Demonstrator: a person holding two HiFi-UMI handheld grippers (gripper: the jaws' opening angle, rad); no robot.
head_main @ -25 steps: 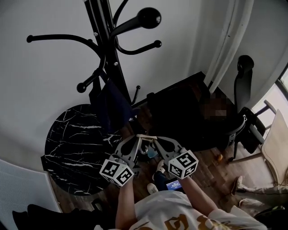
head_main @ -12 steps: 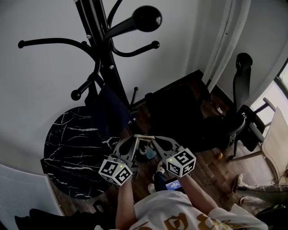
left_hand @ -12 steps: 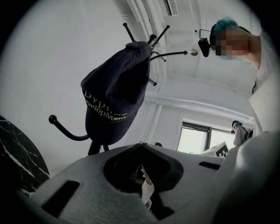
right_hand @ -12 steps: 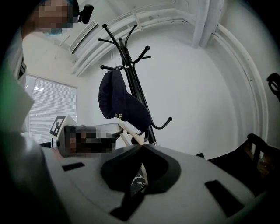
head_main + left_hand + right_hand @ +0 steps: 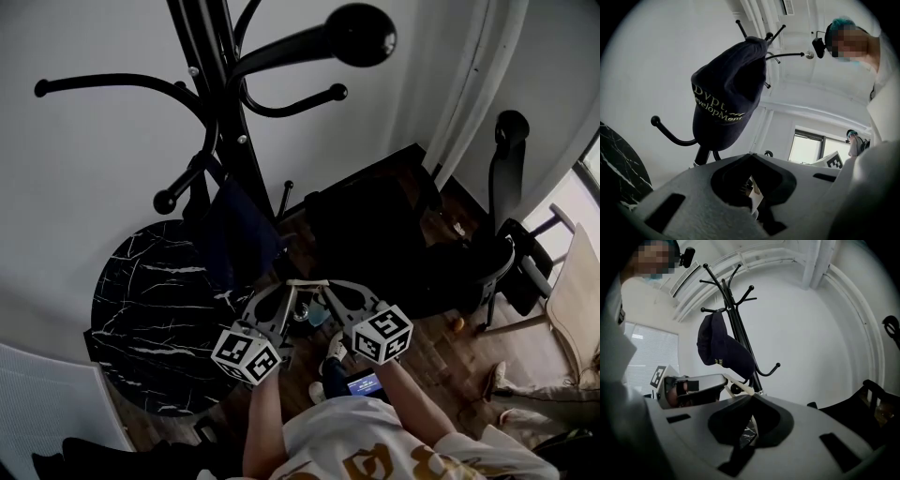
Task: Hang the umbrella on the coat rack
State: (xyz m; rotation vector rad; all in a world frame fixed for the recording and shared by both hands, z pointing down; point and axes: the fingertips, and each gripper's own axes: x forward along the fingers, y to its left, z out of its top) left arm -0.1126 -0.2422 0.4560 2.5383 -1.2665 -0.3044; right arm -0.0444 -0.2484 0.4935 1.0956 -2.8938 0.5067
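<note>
The black coat rack (image 5: pixel 225 112) stands against the white wall, its curved hooks spreading out. A dark navy cap (image 5: pixel 239 230) hangs on one lower hook; it also shows as the cap (image 5: pixel 729 103) and the cap (image 5: pixel 724 350). No umbrella is visible in any view. My left gripper (image 5: pixel 289 286) and right gripper (image 5: pixel 321 286) are held side by side below the rack, tips nearly touching. The left gripper (image 5: pixel 751 155) has its jaws met at the tip. The right gripper (image 5: pixel 752 397) is likewise shut, with nothing seen between the jaws.
A round black marble slab (image 5: pixel 150 300) lies left of the grippers. A dark bulky seat (image 5: pixel 375 234) and a black office chair (image 5: pixel 506 244) stand to the right. A pale wooden chair (image 5: pixel 577 309) is at the far right, a white curtain (image 5: pixel 478 84) above.
Both grippers stay together in almost the same spot. The head view has shifted, so the rack's large top knob now looms bigger and further right.
</note>
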